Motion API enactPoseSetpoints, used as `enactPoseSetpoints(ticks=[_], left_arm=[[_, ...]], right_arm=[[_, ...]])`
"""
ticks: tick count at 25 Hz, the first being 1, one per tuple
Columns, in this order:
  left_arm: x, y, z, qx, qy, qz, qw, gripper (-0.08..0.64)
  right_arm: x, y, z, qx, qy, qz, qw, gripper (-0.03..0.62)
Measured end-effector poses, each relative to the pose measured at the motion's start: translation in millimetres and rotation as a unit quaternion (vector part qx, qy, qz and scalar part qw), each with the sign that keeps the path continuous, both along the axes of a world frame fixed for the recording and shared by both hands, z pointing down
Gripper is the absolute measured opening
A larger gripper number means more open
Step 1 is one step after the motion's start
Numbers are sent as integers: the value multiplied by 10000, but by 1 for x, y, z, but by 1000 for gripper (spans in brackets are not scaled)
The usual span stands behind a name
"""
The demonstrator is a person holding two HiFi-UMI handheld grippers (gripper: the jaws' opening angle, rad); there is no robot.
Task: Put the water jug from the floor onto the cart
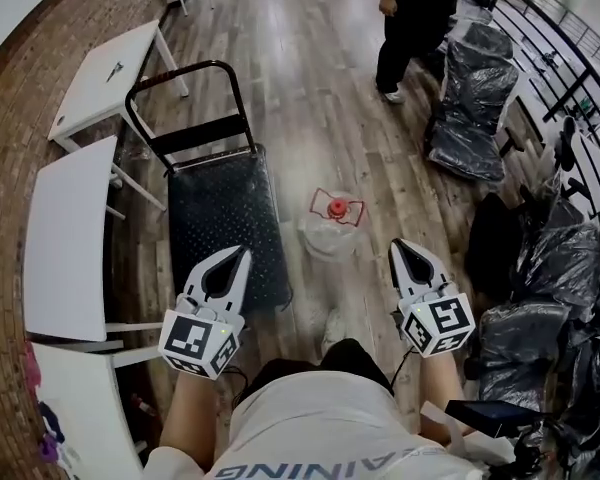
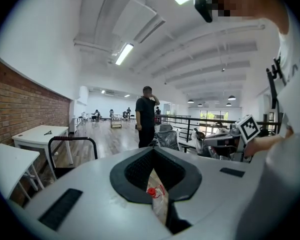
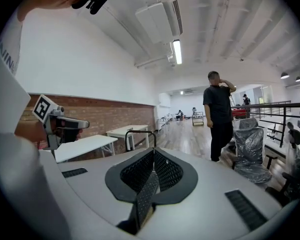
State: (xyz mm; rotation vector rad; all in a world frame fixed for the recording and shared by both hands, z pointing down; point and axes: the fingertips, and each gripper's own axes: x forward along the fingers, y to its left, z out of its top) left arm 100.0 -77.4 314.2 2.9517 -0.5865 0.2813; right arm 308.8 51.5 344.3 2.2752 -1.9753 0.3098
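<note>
The water jug (image 1: 330,226) is clear plastic with a red cap and stands on the wooden floor just right of the cart (image 1: 225,223). The cart has a black platform and a black handle loop at its far end. My left gripper (image 1: 242,254) hovers over the cart's near end, its tips together and nothing held. My right gripper (image 1: 398,245) is right of the jug and nearer to me, shut and empty. In the left gripper view the jug (image 2: 157,196) shows below the left gripper (image 2: 152,151). The right gripper (image 3: 153,151) points toward the cart's handle (image 3: 140,132).
White tables (image 1: 70,238) line the curved brick wall at the left. A person in black (image 1: 410,28) stands farther along the floor. Plastic-wrapped chairs (image 1: 470,98) and dark bags (image 1: 540,318) crowd the right side by a railing.
</note>
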Motion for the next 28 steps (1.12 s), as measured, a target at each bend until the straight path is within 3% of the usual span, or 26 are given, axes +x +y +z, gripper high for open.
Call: enactPoseSetpoints(ticks=[5,10,16,23,28], left_arm=[[52,-11,4,-27,-172,-159,9997,0],[79,-19,22,-157,-425,-159,9988,0],[90,-31,51,-423,-524,-119,9977,2],[86,-66,89,-500,-606,-34,9969,0],[73,-85,118,-571,-702,-157,9958,2]], right_arm=[[52,-17,23,-125,-132,-164,9997,6],[69,-45,47,-262,-271,-401,9985,6],[69,-64,79,-543,-396,-507,9964,6],[76,-95,122,-895,-253,-252,9953,13],[80,-128,175,-1258,-226,-431,9909,88]])
